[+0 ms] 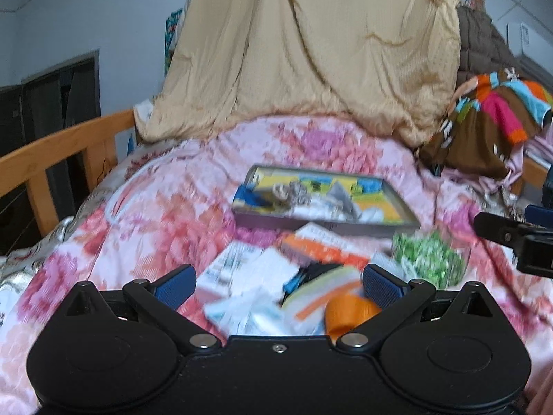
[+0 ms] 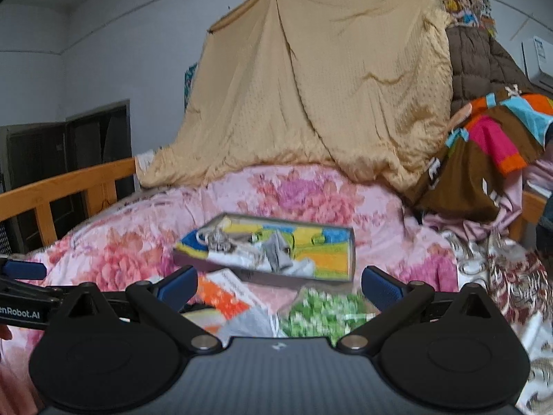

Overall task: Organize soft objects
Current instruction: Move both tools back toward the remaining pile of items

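Two grippers hover over a bed (image 1: 145,207) spread with a pink floral quilt (image 2: 311,193). The left gripper (image 1: 278,285) has its jaws wide open and holds nothing; between and just beyond its blue pads (image 1: 176,287) lies a blurred heap (image 1: 276,287) of white packets, an orange-and-white box (image 1: 321,250) and an orange roll (image 1: 349,314) close under the right-side pad. The right gripper (image 2: 279,288) also has its jaws spread wide and empty; a green-and-white packet (image 2: 325,311) sits low between them, with a clear bag (image 2: 249,323) and the orange box to its left. Beyond the heap, well ahead of both pairs of jaws, a shallow grey tray (image 2: 353,256) rests on the quilt, holding yellow, blue and green cloths (image 2: 328,252) with grey and white soft pieces (image 2: 280,259) piled on top. The heap lies between the jaws and the tray. The left gripper's view shows the right gripper's finger at the right edge, level with the green packet. Behind the tray a tan cover (image 1: 311,52) hangs like a tent; a multicoloured garment (image 1: 490,117) is bundled at the right, and a wooden rail (image 1: 52,152) runs along the left side.
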Action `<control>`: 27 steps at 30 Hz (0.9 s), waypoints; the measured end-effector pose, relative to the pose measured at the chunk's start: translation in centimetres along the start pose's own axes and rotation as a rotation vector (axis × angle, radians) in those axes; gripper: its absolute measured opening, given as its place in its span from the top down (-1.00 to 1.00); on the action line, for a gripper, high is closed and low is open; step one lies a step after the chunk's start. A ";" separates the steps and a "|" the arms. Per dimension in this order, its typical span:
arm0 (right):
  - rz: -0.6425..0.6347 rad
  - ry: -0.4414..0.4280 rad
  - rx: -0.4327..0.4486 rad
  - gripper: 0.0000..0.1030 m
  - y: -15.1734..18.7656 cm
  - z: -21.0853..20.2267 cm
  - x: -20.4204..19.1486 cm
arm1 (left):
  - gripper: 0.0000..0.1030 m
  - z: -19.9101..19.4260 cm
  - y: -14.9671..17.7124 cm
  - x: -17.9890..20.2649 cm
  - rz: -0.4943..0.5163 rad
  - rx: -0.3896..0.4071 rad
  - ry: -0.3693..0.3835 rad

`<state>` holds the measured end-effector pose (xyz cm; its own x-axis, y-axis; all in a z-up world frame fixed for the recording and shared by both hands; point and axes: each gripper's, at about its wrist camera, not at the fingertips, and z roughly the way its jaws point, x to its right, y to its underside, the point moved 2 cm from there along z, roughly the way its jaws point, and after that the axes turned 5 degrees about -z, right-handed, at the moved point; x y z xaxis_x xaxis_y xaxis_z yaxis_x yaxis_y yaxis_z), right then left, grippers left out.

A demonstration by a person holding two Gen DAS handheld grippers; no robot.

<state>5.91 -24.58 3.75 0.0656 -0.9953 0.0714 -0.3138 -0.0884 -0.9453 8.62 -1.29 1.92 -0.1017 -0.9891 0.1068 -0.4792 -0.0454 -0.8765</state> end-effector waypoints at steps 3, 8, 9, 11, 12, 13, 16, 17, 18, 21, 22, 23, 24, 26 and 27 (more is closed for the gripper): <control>0.018 -0.014 -0.043 -1.00 0.6 -0.3 -0.1 | -0.98 0.0 0.4 -0.6 0.011 -0.072 0.005; 0.020 -0.042 -0.102 -1.00 1.3 0.0 -0.5 | -0.98 0.5 0.8 -1.3 0.088 -0.172 0.047; 0.014 -0.047 -0.111 -1.00 1.4 0.1 -0.7 | -0.98 0.7 0.8 -1.5 0.108 -0.192 0.055; -0.002 -0.061 -0.135 -1.00 1.6 0.4 -1.1 | -0.98 1.2 0.7 -1.7 0.131 -0.230 0.067; -0.011 -0.070 -0.151 -1.00 1.7 0.6 -1.3 | -0.98 1.5 0.7 -1.9 0.136 -0.248 0.071; -0.020 -0.081 -0.168 -1.00 1.9 0.8 -1.5 | -0.98 1.8 0.6 -2.0 0.137 -0.267 0.076; -0.053 -0.116 -0.212 -1.00 2.3 1.5 -2.4 | -0.98 3.0 0.5 -2.4 0.131 -0.333 0.102; -0.067 -0.126 -0.225 -1.00 2.4 1.7 -2.8 | -0.98 3.3 0.5 -2.5 0.124 -0.352 0.110; -0.083 -0.138 -0.238 -1.00 2.5 1.9 -3.1 | -0.98 3.6 0.6 -2.6 0.117 -0.371 0.122; -0.128 -0.190 -0.297 -0.99 3.0 2.8 -4.4 | -0.98 4.5 0.7 -2.7 0.096 -0.414 0.146; -0.140 -0.217 -0.325 -0.99 3.2 3.2 -4.9 | -0.98 4.8 0.7 -2.8 0.088 -0.425 0.150; -0.149 -0.240 -0.350 -0.99 3.4 3.6 -5.3 | -0.98 5.1 0.7 -2.9 0.080 -0.432 0.152; -0.158 -0.261 -0.374 -0.99 3.6 4.1 -5.7 | -0.98 5.4 0.7 -3.0 0.069 -0.440 0.152; -0.164 -0.300 -0.418 -0.99 4.0 5.0 -6.4 | -0.98 6.1 0.6 -3.2 0.051 -0.451 0.153; -0.158 -0.317 -0.436 -0.99 4.2 5.4 -6.6 | -0.98 6.4 0.7 -3.3 0.040 -0.457 0.155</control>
<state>9.29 -18.20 -2.43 0.4042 -0.9139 0.0390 -0.6349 -0.3110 -0.7073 14.22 1.02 -2.01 -0.2397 -0.9547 0.1761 -0.8026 0.0928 -0.5892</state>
